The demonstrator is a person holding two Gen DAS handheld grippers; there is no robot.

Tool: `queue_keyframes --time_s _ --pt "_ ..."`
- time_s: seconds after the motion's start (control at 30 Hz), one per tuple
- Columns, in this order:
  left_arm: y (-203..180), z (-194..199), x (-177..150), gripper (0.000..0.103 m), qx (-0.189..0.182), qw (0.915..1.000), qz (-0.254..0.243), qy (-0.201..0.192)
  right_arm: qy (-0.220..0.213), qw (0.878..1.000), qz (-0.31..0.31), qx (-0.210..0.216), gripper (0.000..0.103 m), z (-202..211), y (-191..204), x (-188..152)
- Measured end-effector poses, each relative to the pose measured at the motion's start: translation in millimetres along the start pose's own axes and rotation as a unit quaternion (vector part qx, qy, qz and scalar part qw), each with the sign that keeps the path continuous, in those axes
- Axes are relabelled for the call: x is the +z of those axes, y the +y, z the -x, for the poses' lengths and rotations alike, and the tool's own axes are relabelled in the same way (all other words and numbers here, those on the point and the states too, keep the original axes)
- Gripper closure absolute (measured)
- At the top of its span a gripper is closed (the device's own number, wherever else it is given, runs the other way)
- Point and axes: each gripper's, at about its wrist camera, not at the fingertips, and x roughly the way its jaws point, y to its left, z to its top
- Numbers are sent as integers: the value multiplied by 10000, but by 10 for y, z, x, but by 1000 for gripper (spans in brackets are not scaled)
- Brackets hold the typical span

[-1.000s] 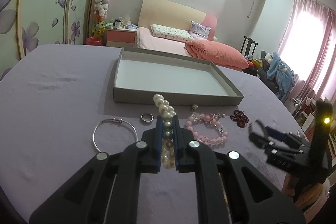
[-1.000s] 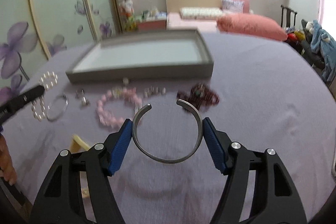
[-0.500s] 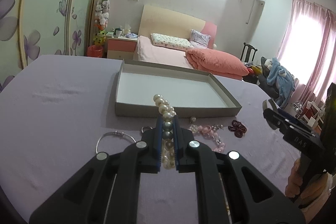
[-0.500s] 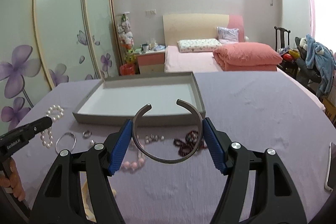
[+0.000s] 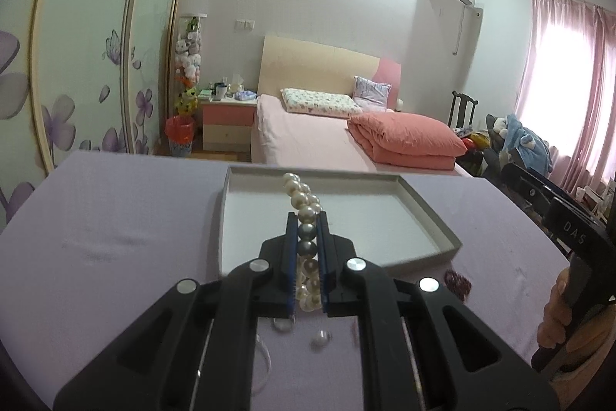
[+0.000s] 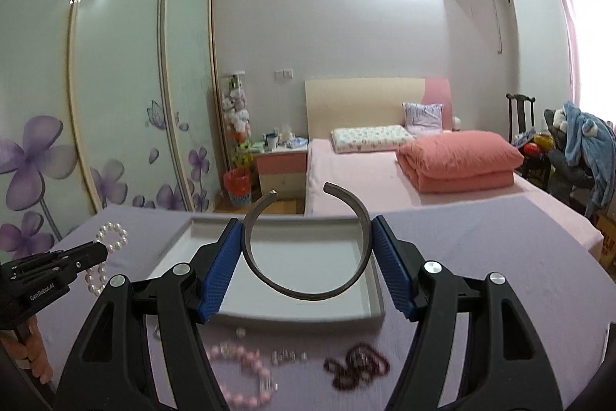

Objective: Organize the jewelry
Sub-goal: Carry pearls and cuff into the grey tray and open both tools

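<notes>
Two hand-held grippers show, each gripping one piece of jewelry above the purple table (image 5: 115, 218); the left hand-held gripper (image 5: 307, 218) has its jaws drawn nearly together on a pearl bracelet (image 5: 304, 207), whose beads stick out toward 12 o'clock over the grey tray (image 5: 423, 214); the right hand-held gripper (image 6: 308, 249) is spread wide, its blue pads (image 6: 221, 268) pressing the outer sides of a silver cuff bangle (image 6: 304, 291), the bangle's gap pointing to 12 o'clock; the tray (image 6: 375, 291) lies just beyond the bangle in the right wrist view; at 6 o'clock below it, on the table, lie a pink bead bracelet (image 6: 238, 372) and a dark red bead bracelet (image 6: 358, 366), blurred; the left hand-held gripper (image 6: 102, 249) appears at 9 o'clock with the pearls.
</notes>
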Motion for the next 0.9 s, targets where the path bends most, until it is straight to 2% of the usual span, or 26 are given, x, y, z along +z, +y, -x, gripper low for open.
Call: queue_keyframes --time_s 0.23,0.53,0.9 --pt "66 -320 306 93 3 9999 36 -131 -92 10000 -14 31 35 -328 -30 110" --pt "147 -868 416 93 42 9999 162 15 151 9999 -11 28 35 -815 35 106" --pt "288 -1595 316 93 108 9977 233 626 1256 9921 -57 -31 35 -1484 63 -187"
